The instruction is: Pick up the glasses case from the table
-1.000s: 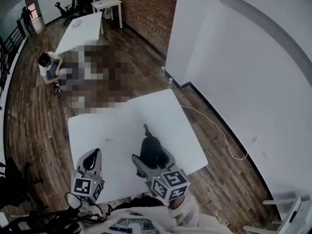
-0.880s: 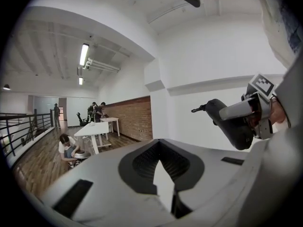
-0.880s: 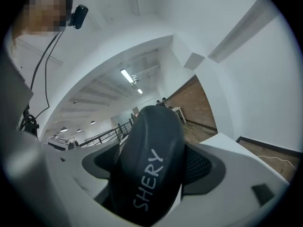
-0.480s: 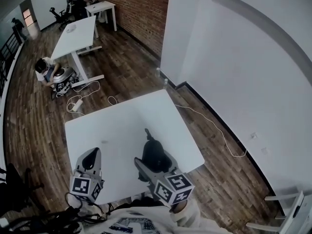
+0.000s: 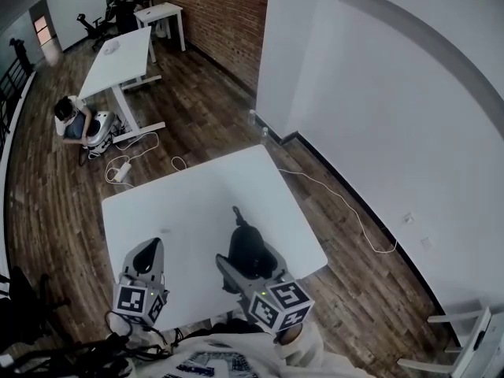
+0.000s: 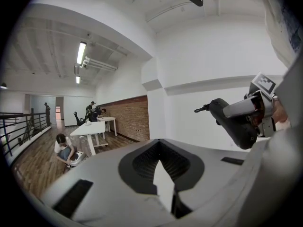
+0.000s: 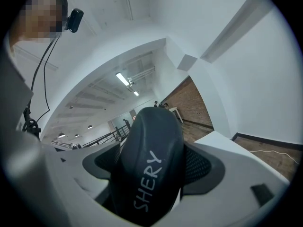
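The glasses case (image 5: 246,246) is a dark oval zip case with pale lettering on it (image 7: 151,164). My right gripper (image 5: 249,257) is shut on it, a jaw against each long side, and holds it off the white table (image 5: 189,203) above the near right part. From the left gripper view the case (image 6: 234,122) hangs in the air at the right with its zip pull pointing left. My left gripper (image 5: 147,248) hovers over the table's near left part. Its jaws (image 6: 161,143) meet at the tips with nothing between them.
The table's right edge (image 5: 303,211) drops to a wooden floor with a white cable (image 5: 346,211) on it. A white wall (image 5: 378,93) rises at the right. Farther off a person (image 5: 71,120) crouches beside another white table (image 5: 118,53). A dark chair (image 5: 24,305) stands near left.
Both grippers have drifted slightly over the table, the case staying in the right gripper's hold. The head view has shifted a little.
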Motion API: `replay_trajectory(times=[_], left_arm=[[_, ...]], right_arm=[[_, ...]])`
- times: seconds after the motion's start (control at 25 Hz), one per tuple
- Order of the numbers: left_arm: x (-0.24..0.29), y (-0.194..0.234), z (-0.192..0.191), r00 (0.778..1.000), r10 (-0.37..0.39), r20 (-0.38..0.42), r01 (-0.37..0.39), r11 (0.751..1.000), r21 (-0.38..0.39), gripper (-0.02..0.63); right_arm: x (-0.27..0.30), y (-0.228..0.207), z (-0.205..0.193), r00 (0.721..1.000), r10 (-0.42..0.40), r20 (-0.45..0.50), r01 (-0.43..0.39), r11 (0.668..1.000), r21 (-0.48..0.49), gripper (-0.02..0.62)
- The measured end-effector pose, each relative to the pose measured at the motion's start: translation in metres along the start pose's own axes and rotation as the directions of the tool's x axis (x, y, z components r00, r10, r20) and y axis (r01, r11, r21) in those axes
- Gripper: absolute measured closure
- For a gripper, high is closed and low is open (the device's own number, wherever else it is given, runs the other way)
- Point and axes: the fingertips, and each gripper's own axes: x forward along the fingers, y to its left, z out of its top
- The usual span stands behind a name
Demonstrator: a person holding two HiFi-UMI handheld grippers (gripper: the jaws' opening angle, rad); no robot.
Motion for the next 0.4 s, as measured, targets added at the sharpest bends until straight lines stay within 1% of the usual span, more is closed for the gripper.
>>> replay_trajectory(times=[0.2,0.4], left_arm=[[0.003,-0.001,-0.001,1.000,-0.003,-0.020,0.003,1.000,0.006,0.592],[0.012,-0.002,0.001,1.000,-0.004,0.004,0.004,1.000,0.004,0.592]], right_arm=[[0.002,-0.001,-0.001,1.000,0.007,-0.006,-0.007,1.000,0.002,0.195],[0.005,-0.006,0.000,1.000,0.013,-0.008,-0.013,1.000,0.013,0.195]])
